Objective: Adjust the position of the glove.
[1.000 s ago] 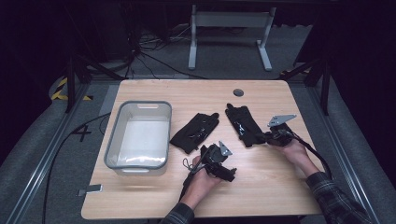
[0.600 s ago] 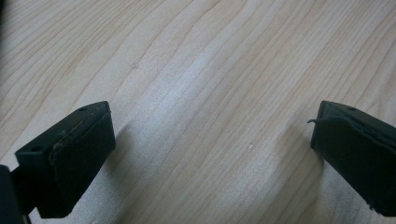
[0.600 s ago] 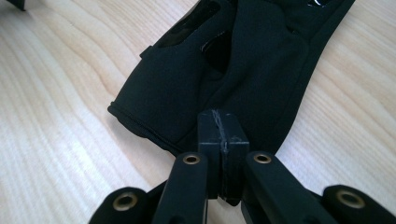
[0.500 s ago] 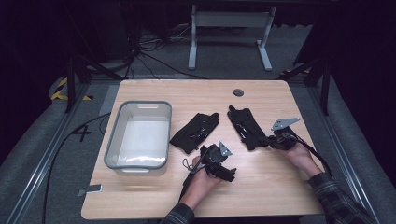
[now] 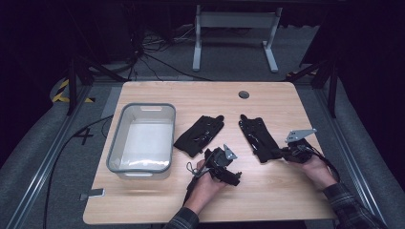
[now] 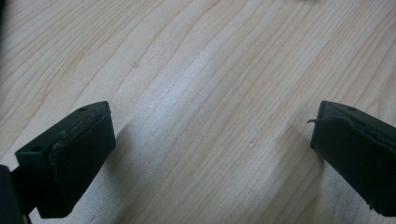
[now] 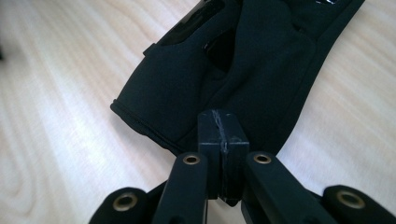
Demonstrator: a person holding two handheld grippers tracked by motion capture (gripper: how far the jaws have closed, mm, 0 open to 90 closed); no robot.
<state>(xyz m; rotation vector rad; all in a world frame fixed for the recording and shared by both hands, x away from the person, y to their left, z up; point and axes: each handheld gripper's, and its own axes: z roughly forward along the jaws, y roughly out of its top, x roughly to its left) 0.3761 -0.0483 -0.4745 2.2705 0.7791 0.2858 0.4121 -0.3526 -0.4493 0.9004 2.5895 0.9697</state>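
Two black gloves lie on the wooden table [image 5: 267,200]. The left glove [image 5: 198,136] rests beside the bin. The right glove [image 5: 257,137] [image 7: 224,70] lies flat, fingers pointing away. My right gripper [image 5: 277,153] [image 7: 223,135] is shut, its jaws pinched together on the cuff edge of the right glove. My left gripper [image 5: 232,175] [image 6: 212,140] sits low over bare wood in front of the left glove, jaws wide open with nothing between them.
A clear plastic bin [image 5: 143,107] stands at the table's left, with nothing inside. A round cable hole [image 5: 244,94] sits near the far edge. Bare wood stretches along the front and far right.
My right gripper has moved to the right and toward the front edge, dragging the right glove with it by the cuff. The left gripper and left glove have stayed put.
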